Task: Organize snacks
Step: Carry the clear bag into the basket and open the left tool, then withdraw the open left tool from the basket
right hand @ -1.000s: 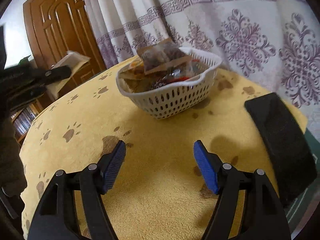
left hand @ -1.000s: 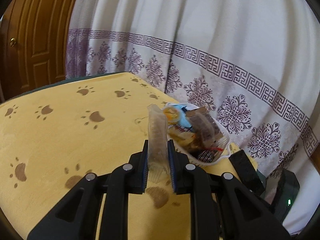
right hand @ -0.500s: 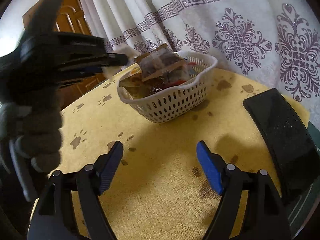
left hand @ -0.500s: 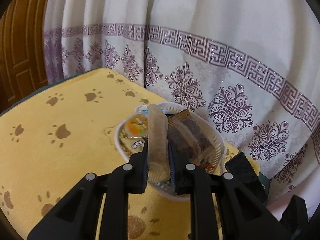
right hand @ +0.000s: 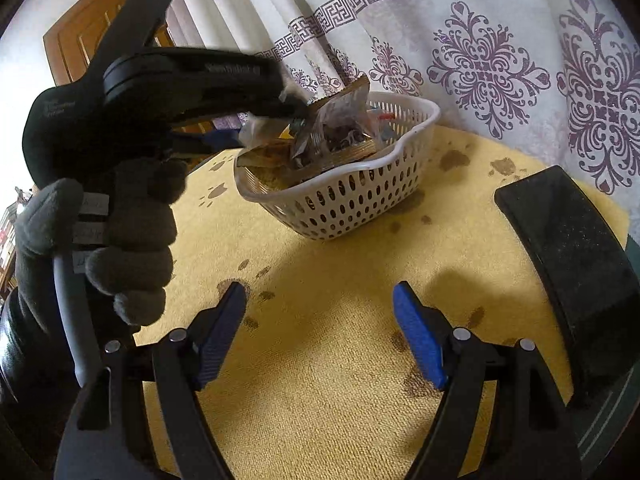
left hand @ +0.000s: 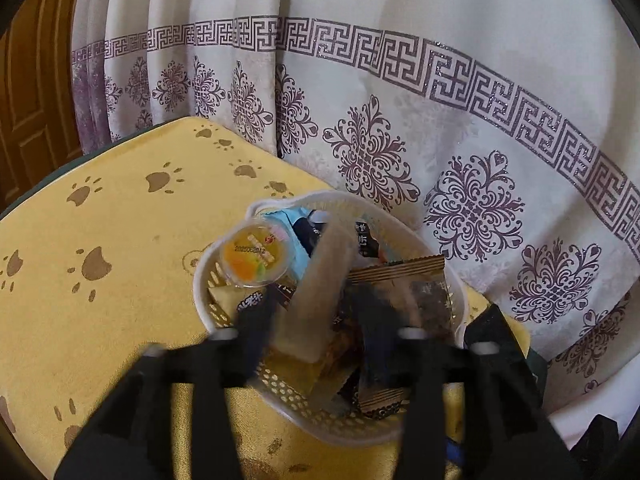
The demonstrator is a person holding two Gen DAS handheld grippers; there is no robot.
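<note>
A white perforated basket (left hand: 456, 292) (right hand: 352, 204) full of snack packets stands on the yellow paw-print table by the curtain. My left gripper (left hand: 316, 320) (right hand: 264, 120) is over the basket with its jaws apart and blurred. A clear-wrapped pale snack bar (left hand: 320, 292) lies tilted between them, over the basket's contents. A jelly cup (left hand: 254, 256) and a brown packet (left hand: 400, 280) sit in the basket. My right gripper (right hand: 320, 328) is open and empty, low over the table in front of the basket.
A black rectangular block (right hand: 568, 248) (left hand: 496, 344) lies at the table's right edge beside the basket. The patterned curtain (left hand: 400, 120) hangs close behind. A wooden door (left hand: 24, 100) is at the far left.
My left gripper carried the snack bar right, over the basket, and its jaws have spread apart, letting the bar tip into the basket. The right gripper has barely moved.
</note>
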